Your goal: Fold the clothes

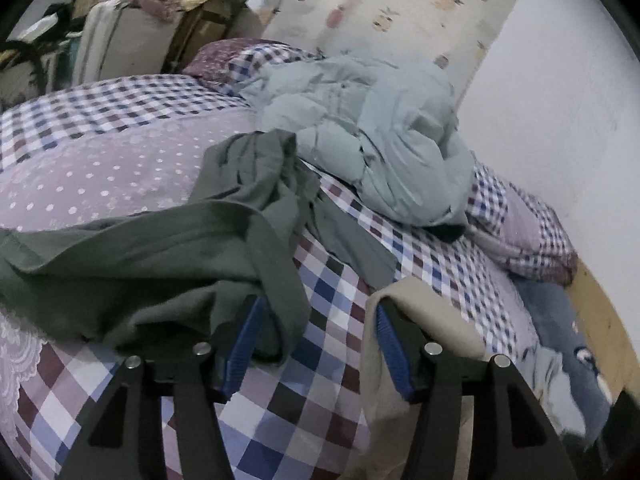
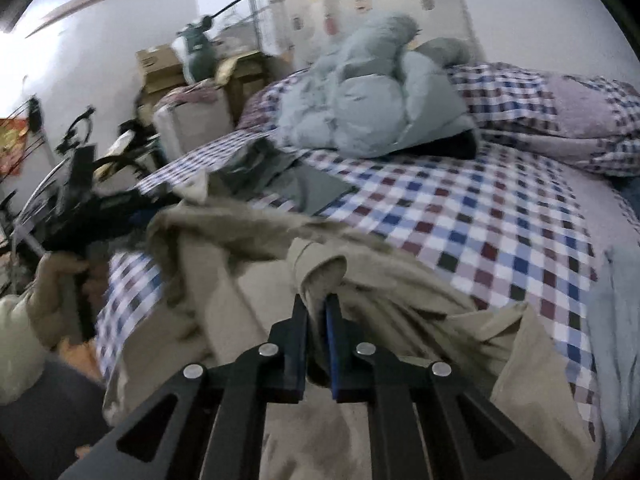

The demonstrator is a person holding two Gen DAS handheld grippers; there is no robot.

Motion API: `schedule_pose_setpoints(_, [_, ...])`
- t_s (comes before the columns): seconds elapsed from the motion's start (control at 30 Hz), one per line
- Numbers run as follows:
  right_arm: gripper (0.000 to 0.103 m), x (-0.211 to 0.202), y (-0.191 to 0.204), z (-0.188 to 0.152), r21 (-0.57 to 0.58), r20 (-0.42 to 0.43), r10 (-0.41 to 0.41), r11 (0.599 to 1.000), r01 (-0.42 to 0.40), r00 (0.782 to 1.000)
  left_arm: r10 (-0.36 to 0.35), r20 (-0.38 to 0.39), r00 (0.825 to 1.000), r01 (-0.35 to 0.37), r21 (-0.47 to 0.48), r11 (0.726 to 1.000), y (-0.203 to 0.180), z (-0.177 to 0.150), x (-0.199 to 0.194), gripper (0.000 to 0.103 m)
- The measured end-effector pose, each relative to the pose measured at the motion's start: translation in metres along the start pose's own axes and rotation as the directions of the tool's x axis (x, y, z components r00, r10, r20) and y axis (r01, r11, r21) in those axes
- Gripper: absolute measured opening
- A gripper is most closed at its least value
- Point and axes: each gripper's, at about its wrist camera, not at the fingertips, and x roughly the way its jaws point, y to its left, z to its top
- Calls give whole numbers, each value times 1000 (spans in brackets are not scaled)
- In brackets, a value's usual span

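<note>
Right gripper (image 2: 316, 304) angled down at the bed, jaws clamped on a bunched fold of beige garment (image 2: 400, 320). Left gripper (image 1: 316, 312) also tilted down, jaws apart, nothing pinched; its right finger (image 1: 390, 336) touches the beige garment's edge, left finger (image 1: 244, 332) sits against a green garment (image 1: 160, 248). Beige garment lies crumpled at the near bed edge, long axis running across toward the gloved left hand (image 2: 52, 276). Green garment sprawls from left toward the middle. Checkered bedspread (image 1: 328, 280) under everything, pale blue puffy jacket (image 1: 380, 128) heaped behind. White wall (image 1: 560, 100), boxes (image 2: 156, 64) stacked in the corner.
</note>
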Motion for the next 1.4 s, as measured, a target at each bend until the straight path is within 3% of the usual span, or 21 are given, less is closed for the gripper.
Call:
schedule_pose_setpoints(0.3, [7, 5, 23, -21, -111, -165, 146, 980, -166, 975, 15, -8, 1000, -16, -48, 999, 4, -1, 4, 67])
schedule_pose_setpoints(0.47, [11, 0, 25, -25, -105, -185, 187, 972, -208, 965, 17, -15, 1000, -17, -46, 999, 3, 0, 6, 69])
schedule_pose_setpoints(0.5, [14, -3, 23, -23, -91, -172, 197, 973, -214, 965, 17, -15, 1000, -18, -44, 999, 2, 0, 6, 70])
schedule_pose_setpoints(0.57, [36, -10, 16, -19, -58, -140, 217, 972, -227, 966, 16, -16, 1000, -17, -42, 999, 2, 1, 6, 71])
schedule_pose_setpoints(0.6, [55, -16, 13, -17, -38, -113, 226, 972, -231, 968, 15, -17, 1000, -16, -41, 999, 2, 1, 6, 72])
schedule_pose_setpoints(0.63, [63, -22, 9, -15, -18, -80, 233, 972, -235, 969, 15, -18, 1000, -15, -40, 999, 2, 1, 6, 72])
schedule_pose_setpoints(0.8, [65, -37, -10, -5, 65, 48, 169, 983, -172, 984, 20, -19, 1000, -20, -24, 1000, 1, 0, 6, 73])
schedule_pose_setpoints(0.97, [65, -17, -17, 0, 133, 37, 78, 988, -82, 996, 11, -28, 1000, -12, -15, 1000, 3, 0, 5, 73])
schedule_pose_setpoints(1.2, [65, 23, -2, -2, 128, -58, 167, 979, -159, 984, 1, -37, 999, -1, 3, 1000, 6, 2, 3, 73])
schedule_pose_setpoints(1.4, [65, 36, 29, -13, 33, -132, 251, 968, -249, 959, 5, 1, 1000, -5, -5, 1000, 8, 7, -7, 73])
